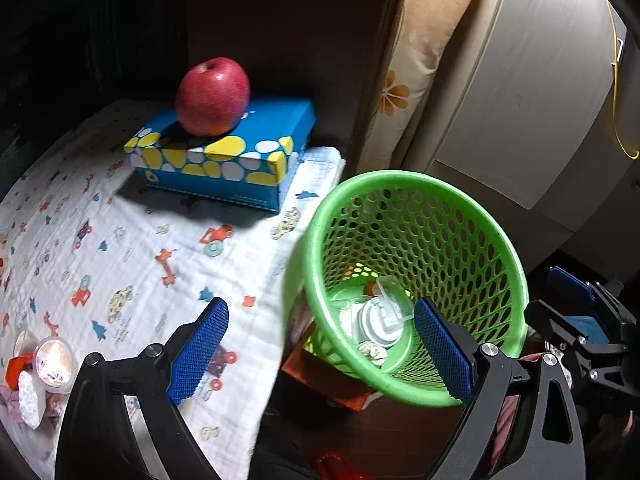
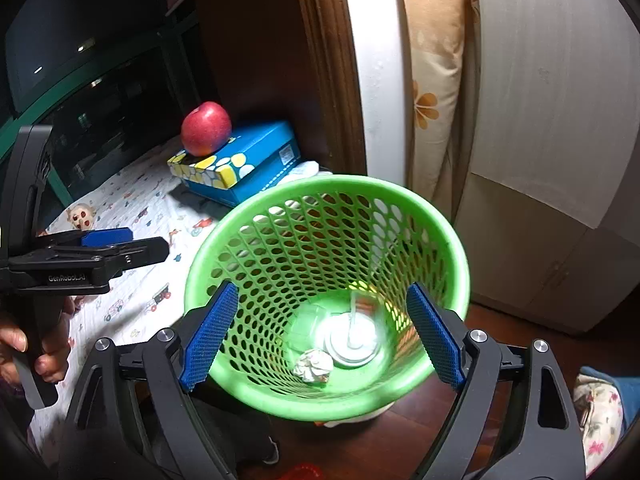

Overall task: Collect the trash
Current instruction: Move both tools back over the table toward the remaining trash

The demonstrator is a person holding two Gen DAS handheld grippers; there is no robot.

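Note:
A green mesh trash basket (image 1: 416,208) (image 2: 332,192) stands on the floor beside the cloth-covered table. Inside lie a clear plastic cup with lid (image 2: 352,336) (image 1: 382,316) and a crumpled paper ball (image 2: 314,365) (image 1: 372,352). My right gripper (image 2: 324,336) is open and empty, right over the basket's mouth. My left gripper (image 1: 320,352) is open and empty, above the table edge and the basket's near rim. More trash lies at the table's near left: a small lidded plastic cup (image 1: 54,364), a white piece (image 1: 30,400) and a red scrap (image 1: 16,368).
A red apple (image 1: 213,96) sits on a blue tissue box (image 1: 240,156) at the table's back. A small doll head (image 2: 82,216) lies on the patterned cloth (image 1: 120,248). A white cabinet (image 2: 552,160) and floral cushion (image 2: 432,80) stand behind the basket.

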